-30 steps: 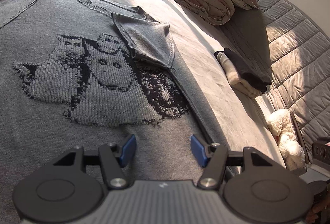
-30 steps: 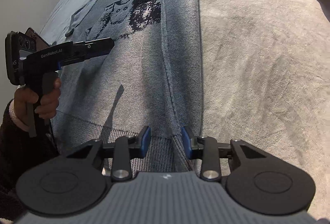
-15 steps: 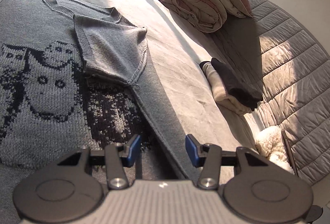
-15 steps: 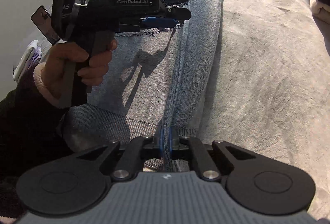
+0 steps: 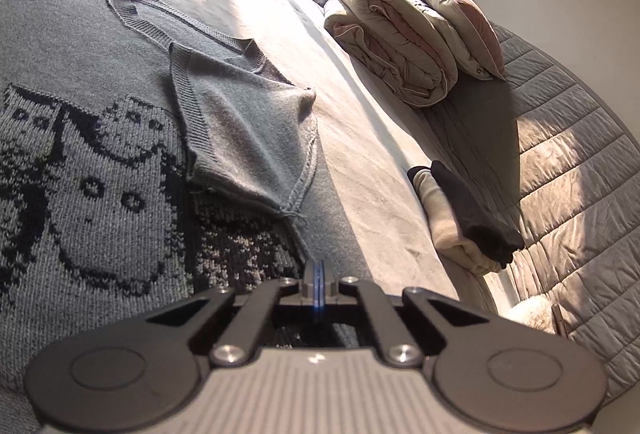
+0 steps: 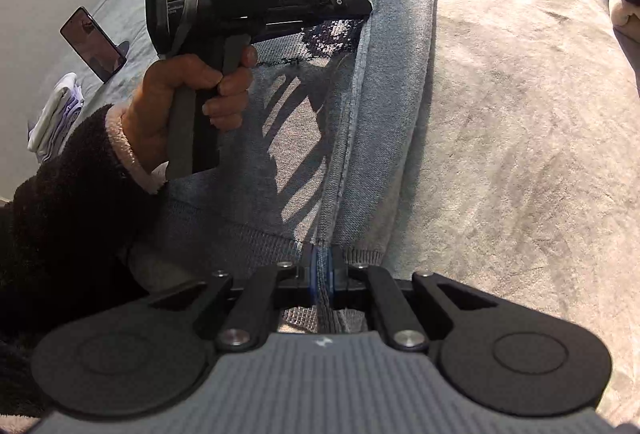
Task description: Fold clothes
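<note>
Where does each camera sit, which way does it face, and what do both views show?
Left wrist: sits on the left gripper, faces along the sweater toward the rolled duvet; no body shows.
Right wrist: sits on the right gripper at the hem, faces up the sweater; the left hand shows.
Shared: sweater, folded clothes.

sweater [image 5: 100,46] grey-blue knit w/ dark navy/black pixel-style creature pattern across the chest, ribbed trim same grey. bed sheet [image 6: 520,114] pale beige-grey. rolled duvet [image 5: 392,46] cream w/ pink lining; pillow [image 5: 456,10] dusty pink & cream. folded stack [image 5: 452,218]: cream piece w/ black one on top. quilted cover [image 5: 568,170] grey. both grippers black bodies w/ blue finger pads [image 6: 313,274]. sleeve [image 6: 60,194] black fleece, pinkish cuff. phone [image 6: 93,43] black.
</note>
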The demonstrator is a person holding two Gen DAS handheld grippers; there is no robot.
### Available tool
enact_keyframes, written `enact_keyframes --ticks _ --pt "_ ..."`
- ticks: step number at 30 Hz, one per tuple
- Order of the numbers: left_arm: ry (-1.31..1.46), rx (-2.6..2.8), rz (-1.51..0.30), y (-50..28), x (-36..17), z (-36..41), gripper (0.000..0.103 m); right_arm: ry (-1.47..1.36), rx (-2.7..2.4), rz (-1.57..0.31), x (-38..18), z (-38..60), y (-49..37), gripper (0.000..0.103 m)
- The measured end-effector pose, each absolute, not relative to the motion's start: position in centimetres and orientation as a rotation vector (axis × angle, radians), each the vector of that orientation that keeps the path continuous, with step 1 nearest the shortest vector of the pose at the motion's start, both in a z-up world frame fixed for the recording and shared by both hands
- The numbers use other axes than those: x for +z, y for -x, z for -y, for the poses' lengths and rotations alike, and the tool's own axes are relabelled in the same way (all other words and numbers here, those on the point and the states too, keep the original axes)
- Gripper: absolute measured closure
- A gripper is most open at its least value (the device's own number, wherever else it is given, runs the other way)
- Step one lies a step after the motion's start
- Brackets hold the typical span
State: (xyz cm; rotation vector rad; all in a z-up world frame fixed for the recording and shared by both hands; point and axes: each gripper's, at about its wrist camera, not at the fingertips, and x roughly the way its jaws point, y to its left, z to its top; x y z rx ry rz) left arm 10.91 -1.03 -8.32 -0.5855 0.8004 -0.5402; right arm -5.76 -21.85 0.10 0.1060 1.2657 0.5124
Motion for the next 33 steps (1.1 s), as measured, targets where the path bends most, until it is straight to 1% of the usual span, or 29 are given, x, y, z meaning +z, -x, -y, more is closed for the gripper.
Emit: enact_keyframes --ticks 9,14,15,16,18,20,21,22,23,24,25,31,32,33 --pt "0.501 -0.535 -0.725 -10.4 -6.8 0.4 0.103 -0.069 0.539 -1.303 -0.3 19.4 5.2 0.097" --pt "0.487 -0.505 -0.727 -10.7 -7.2 -0.6 0.103 -0.060 0.561 -1.321 -1.2 17.6 4.6 0.096" --pt "0.492 -0.502 -0.733 -10.8 -7.4 -0.8 0.103 -0.058 0.567 -1.325 -1.4 17.3 4.5 0.096" --pt "0.504 -0.506 -0.746 -10.9 -7.6 -1.0 0.103 -0.050 0.574 -1.333 -1.7 17.0 4.5 0.093" --pt "0.534 -0.518 -0.784 -11.3 -8.0 -1.4 0.101 -0.027 0.588 -1.367 -2.3 16.5 4.6 0.085" --pt "0.567 -0.532 -0.808 -11.7 -8.3 -1.4 0.097 -0.021 0.596 -1.390 -2.5 16.4 4.9 0.085" --pt "0.581 -0.538 -0.815 -11.9 -8.4 -1.3 0.092 -0.027 0.597 -1.389 -2.4 16.5 5.0 0.085" --pt "0.590 -0.541 -0.820 -12.1 -8.5 -1.2 0.087 -0.042 0.596 -1.373 -2.0 16.9 5.1 0.081" --pt "0.595 -0.543 -0.826 -12.4 -8.5 -1.0 0.086 -0.059 0.590 -1.353 -1.7 17.4 5.1 0.076" --pt "0.595 -0.542 -0.833 -12.6 -8.6 -0.6 0.082 -0.082 0.574 -1.326 -1.4 18.1 4.9 0.060" --pt "0.595 -0.538 -0.838 -12.8 -8.7 -0.3 0.081 -0.104 0.558 -1.298 -1.2 18.8 4.8 0.053" --pt "0.652 -0.510 -0.825 -14.1 -9.3 1.1 0.082 -0.301 0.450 -1.212 -2.5 22.7 3.1 0.052" --pt "0.642 -0.504 -0.813 -14.1 -9.3 1.3 0.083 -0.322 0.434 -1.198 -2.8 23.1 2.8 0.052" --pt "0.633 -0.498 -0.801 -14.1 -9.2 1.5 0.100 -0.341 0.422 -1.185 -3.2 23.5 2.6 0.052"
